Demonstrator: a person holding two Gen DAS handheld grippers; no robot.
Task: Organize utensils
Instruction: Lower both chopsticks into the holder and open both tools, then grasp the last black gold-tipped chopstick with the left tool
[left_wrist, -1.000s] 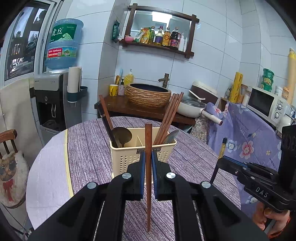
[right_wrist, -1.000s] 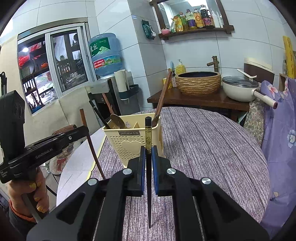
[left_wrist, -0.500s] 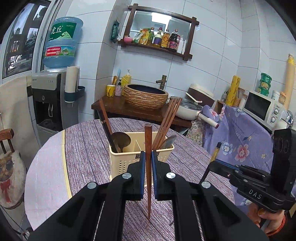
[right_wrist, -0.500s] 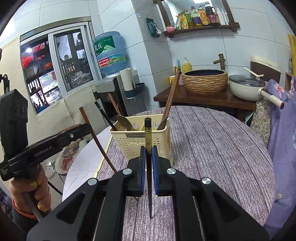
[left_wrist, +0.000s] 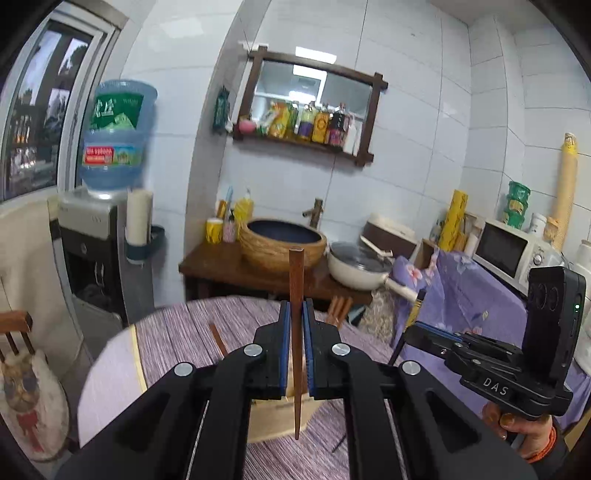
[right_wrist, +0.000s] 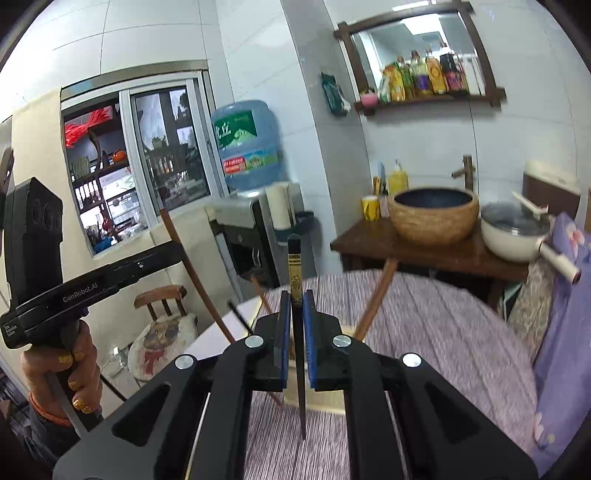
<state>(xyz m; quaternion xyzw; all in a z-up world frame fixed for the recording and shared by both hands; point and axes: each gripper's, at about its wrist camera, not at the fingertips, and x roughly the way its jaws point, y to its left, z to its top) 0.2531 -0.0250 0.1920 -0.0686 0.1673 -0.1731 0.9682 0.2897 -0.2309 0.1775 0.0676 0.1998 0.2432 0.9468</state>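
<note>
While the left gripper (left_wrist: 295, 345) sits at the bottom centre of its frame, its jaws pinch a brown wooden chopstick (left_wrist: 296, 332) that stands almost upright, its top rising above the blue pads (left_wrist: 283, 349) and its tip hanging low in front of the cream utensil basket (left_wrist: 271, 421). That basket is mostly hidden behind the jaws, resting on the round counter (left_wrist: 173, 339) with its purple striped cloth. At the right edge of the same frame, the right gripper (left_wrist: 419, 330) appears side-on, gripped by a hand (left_wrist: 524, 428).

From the right wrist view, the right gripper (right_wrist: 294, 345) has its jaws pressed on a dark chopstick (right_wrist: 295, 295) with a gold-patterned band, also near vertical at the frame's centre. More brown chopsticks (right_wrist: 375, 302) lean out of the basket (right_wrist: 325, 400) behind it. Left of the frame, the left gripper (right_wrist: 173, 251) holds its stick slanted.
</note>
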